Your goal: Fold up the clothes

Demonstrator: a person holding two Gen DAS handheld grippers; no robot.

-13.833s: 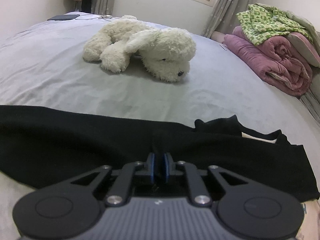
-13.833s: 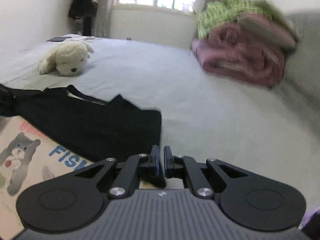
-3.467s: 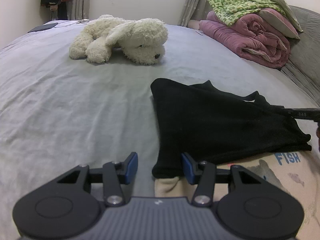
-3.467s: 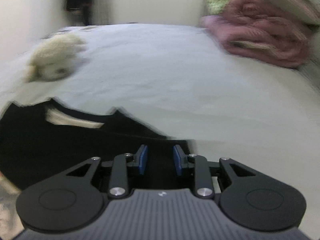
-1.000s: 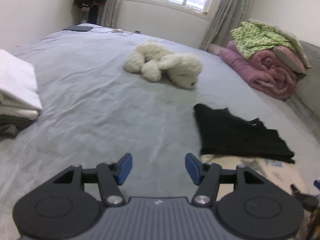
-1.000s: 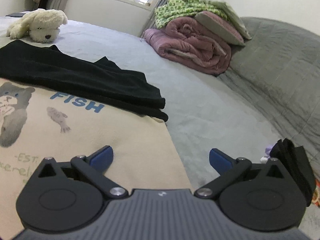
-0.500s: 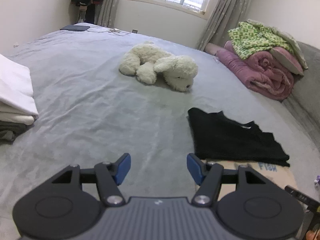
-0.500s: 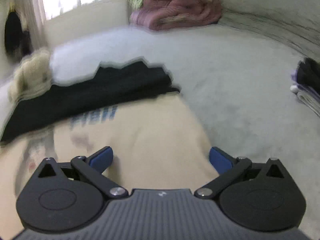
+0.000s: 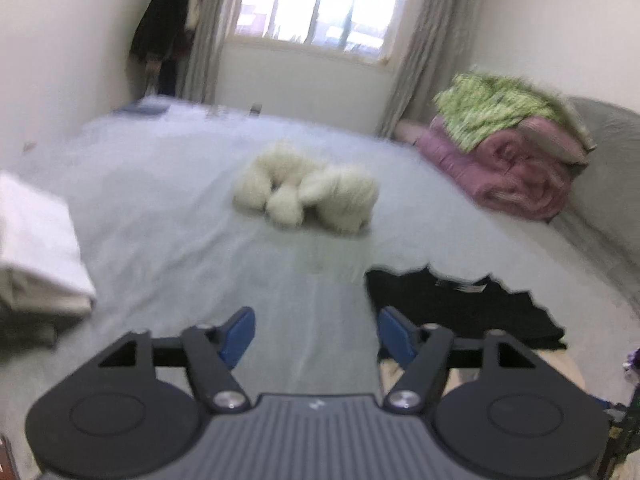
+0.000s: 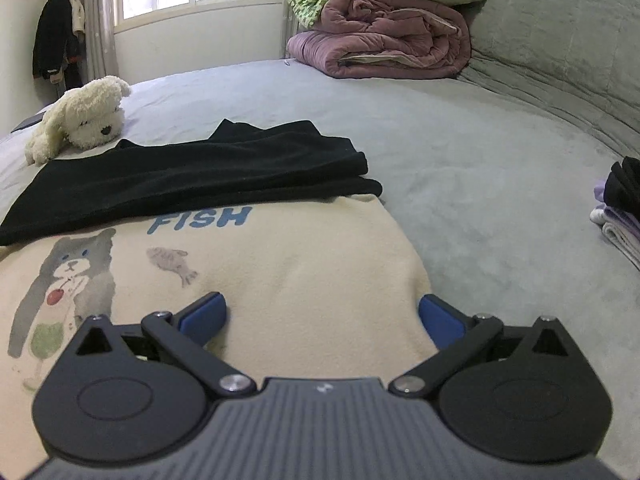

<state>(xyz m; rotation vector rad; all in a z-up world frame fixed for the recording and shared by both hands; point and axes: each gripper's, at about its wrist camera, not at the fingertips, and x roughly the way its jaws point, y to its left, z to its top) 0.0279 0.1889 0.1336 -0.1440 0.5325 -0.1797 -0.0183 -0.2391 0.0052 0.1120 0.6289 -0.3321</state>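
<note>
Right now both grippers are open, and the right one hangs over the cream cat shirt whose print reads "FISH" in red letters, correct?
Nearly. The right wrist view shows the "FISH" lettering in blue, not red. The rest holds: the right gripper is open over the cream cat shirt, and the left gripper is open too.
</note>
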